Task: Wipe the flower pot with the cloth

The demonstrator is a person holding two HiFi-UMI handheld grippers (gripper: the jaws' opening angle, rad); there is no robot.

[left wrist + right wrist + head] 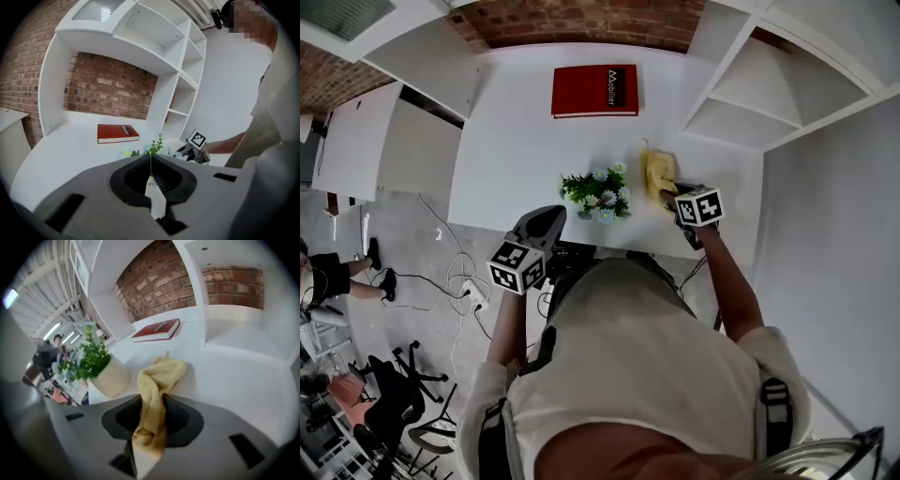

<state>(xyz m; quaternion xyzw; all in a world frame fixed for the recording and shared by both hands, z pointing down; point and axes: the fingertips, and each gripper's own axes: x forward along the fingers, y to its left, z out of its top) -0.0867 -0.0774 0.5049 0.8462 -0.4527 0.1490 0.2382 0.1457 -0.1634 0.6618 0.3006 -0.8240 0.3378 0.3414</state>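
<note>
Your right hand-held gripper [151, 399] pinches the limp yellow cloth [158, 376] mid-bunch, lower centre; the left hand-held gripper [151, 161], closed and empty, should steady the likely tippy cream flower pot [110, 377].

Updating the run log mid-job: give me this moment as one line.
left gripper: shut, empty | right gripper: shut on cloth | flower pot: on table, not touched

Overhead + low cams — shared flower pot [110, 377]

Red book [594, 90] — dark cover label — "Mobilier"
</note>
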